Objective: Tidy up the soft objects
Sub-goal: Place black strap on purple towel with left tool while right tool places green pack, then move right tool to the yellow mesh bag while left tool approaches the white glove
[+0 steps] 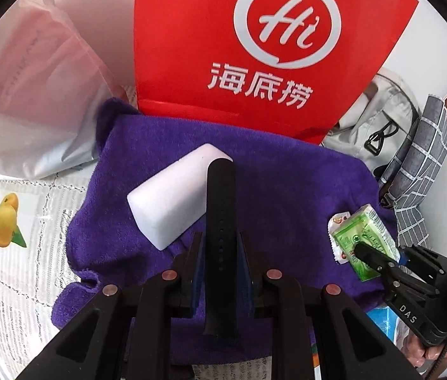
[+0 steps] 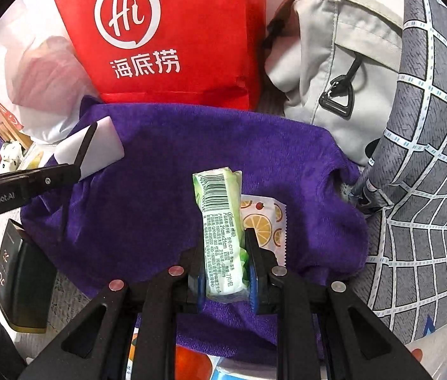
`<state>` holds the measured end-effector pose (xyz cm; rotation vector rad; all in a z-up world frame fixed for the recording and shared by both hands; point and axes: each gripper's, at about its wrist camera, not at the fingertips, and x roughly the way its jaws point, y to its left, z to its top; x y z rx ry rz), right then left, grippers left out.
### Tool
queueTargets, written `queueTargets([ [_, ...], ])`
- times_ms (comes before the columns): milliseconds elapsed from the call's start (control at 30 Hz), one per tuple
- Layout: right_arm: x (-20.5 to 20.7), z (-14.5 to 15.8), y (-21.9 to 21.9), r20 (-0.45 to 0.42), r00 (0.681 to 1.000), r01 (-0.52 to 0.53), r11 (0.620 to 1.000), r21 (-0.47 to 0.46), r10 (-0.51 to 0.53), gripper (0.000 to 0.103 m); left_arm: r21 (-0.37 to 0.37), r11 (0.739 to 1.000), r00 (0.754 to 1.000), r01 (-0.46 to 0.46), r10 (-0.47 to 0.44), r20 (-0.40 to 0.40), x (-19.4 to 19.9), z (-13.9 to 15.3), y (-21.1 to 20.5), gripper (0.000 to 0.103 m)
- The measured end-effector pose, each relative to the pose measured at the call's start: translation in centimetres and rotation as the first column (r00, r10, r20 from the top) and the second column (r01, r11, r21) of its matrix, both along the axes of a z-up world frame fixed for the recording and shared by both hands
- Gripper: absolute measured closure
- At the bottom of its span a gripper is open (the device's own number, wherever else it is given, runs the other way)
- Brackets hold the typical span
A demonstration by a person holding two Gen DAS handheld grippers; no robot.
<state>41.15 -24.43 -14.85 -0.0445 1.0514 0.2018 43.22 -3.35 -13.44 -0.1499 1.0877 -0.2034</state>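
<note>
Left gripper (image 1: pixel 220 247) pinching black strap (image 1: pixel 221 221) above white foam block (image 1: pixel 172 196); right gripper (image 2: pixel 225 272) clamping green tissue pack (image 2: pixel 220 228) over purple towel (image 2: pixel 160 190); fruit-print sachet (image 2: pixel 263 221) lying beside pack

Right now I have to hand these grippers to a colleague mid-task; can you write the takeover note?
Left gripper: shut on a black strap that stands up between its fingers, above the purple towel.
Right gripper: shut on the green tissue pack, over the same towel.
White foam block lies on the towel, just left of the strap. Fruit-print sachet lies flat on the towel beside the tissue pack.
Done: both items gripped.
Left: place both held items; block and sachet untouched. Where they go is not visible.
</note>
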Motion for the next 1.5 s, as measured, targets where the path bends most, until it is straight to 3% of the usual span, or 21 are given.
queueTargets([
  [300, 0.3, -0.3, -0.2, -0.02, 1.0, 0.013, 1.0, -0.001, -0.013, 0.082, 0.0, 1.0, 0.999, -0.005, 0.005, -0.034, 0.4, -1.0, 0.0, 0.083],
  [367, 0.3, -0.3, -0.2, -0.022, 1.0, 0.011, 1.0, -0.005, -0.011, 0.078, -0.003, 1.0, 0.999, -0.002, 0.002, -0.036, 0.4, -1.0, 0.0, 0.083],
  [433, 0.3, -0.2, -0.1, -0.014, 1.0, 0.011, 1.0, -0.004, -0.011, 0.063, -0.005, 1.0, 0.999, -0.002, 0.001, -0.036, 0.4, -0.9, 0.0, 0.083],
  [533, -0.1, 0.5, -0.2, 0.007, 1.0, 0.007, 1.0, -0.002, -0.007, 0.052, -0.005, 1.0, 0.999, -0.004, 0.004, -0.033, 0.3, -0.7, 0.1, 0.082],
  [633, -0.5, 1.5, -0.2, 0.034, 0.999, 0.007, 1.0, -0.004, -0.007, 0.043, -0.007, 1.0, 0.999, -0.01, 0.009, -0.031, 0.1, -0.1, 0.6, 0.074],
  [833, -1.7, 4.0, -0.7, 0.083, 0.996, 0.027, 1.0, 0.01, -0.027, 0.038, 0.011, 1.0, 1.0, -0.024, 0.024, 0.001, -1.0, 2.3, 0.9, 0.072],
  [967, -3.9, 5.4, -1.0, 0.103, 0.994, 0.028, 0.998, 0.048, -0.033, 0.037, 0.016, 0.999, 0.996, -0.035, 0.033, 0.082, -2.8, 5.3, 1.2, 0.053],
  [1133, -7.8, 6.4, 0.8, 0.115, 0.993, -0.008, 1.0, -0.002, 0.008, 0.037, 0.025, 1.0, 0.994, -0.02, 0.017, 0.106, -5.5, 7.6, 1.7, 0.053],
  [1233, -11.0, 6.8, 1.9, 0.121, 0.992, -0.048, 0.999, 0.017, 0.046, 0.037, 0.037, 0.999, 0.992, -0.018, 0.013, 0.129, -7.9, 8.4, 2.3, 0.053],
  [1500, -18.5, 5.3, 5.4, 0.083, 0.991, -0.108, 0.994, 0.022, 0.106, 0.037, 0.025, 0.999, 0.993, -0.046, 0.043, 0.107, -14.0, 7.5, 4.7, 0.053],
])
